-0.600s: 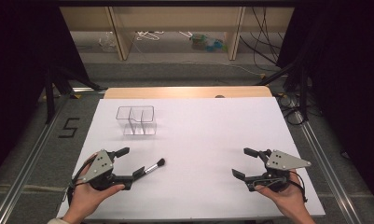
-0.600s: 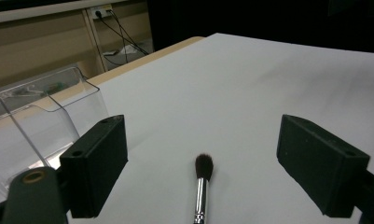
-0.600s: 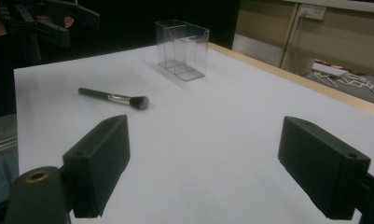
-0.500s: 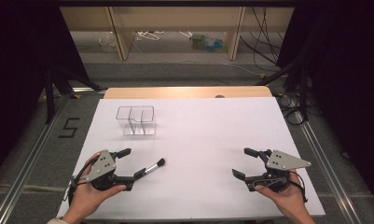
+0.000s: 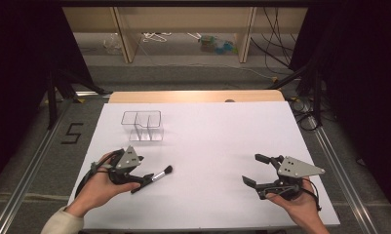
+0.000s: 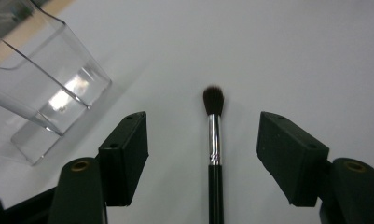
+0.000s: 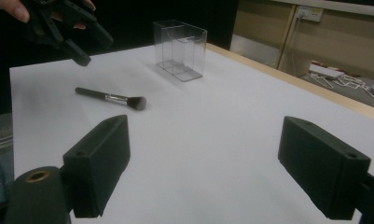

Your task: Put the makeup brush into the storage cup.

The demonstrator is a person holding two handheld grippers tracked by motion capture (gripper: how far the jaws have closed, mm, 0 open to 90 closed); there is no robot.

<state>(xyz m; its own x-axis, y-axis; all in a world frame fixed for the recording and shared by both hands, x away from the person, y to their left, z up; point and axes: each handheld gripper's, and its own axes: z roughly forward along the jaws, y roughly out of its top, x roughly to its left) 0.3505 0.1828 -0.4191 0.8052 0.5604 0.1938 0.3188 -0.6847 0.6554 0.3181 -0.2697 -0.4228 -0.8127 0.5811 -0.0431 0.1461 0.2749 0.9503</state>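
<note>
Black-handled makeup brush (image 6: 214, 154) lies flat on the white table (image 5: 217, 141), between the spread jaws of the left gripper (image 6: 203, 140), untouched. Clear plastic box (image 5: 142, 125) stands farther back. Right gripper (image 5: 255, 169) open, empty, well apart.

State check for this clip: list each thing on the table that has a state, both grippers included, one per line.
Makeup brush: lying flat on the white table, between the left gripper's jaws, not gripped.
Clear organizer: upright, empty, apart from the brush.
Left gripper: open, above the brush handle.
Right gripper: open, nothing between its jaws, held low over the table.
</note>
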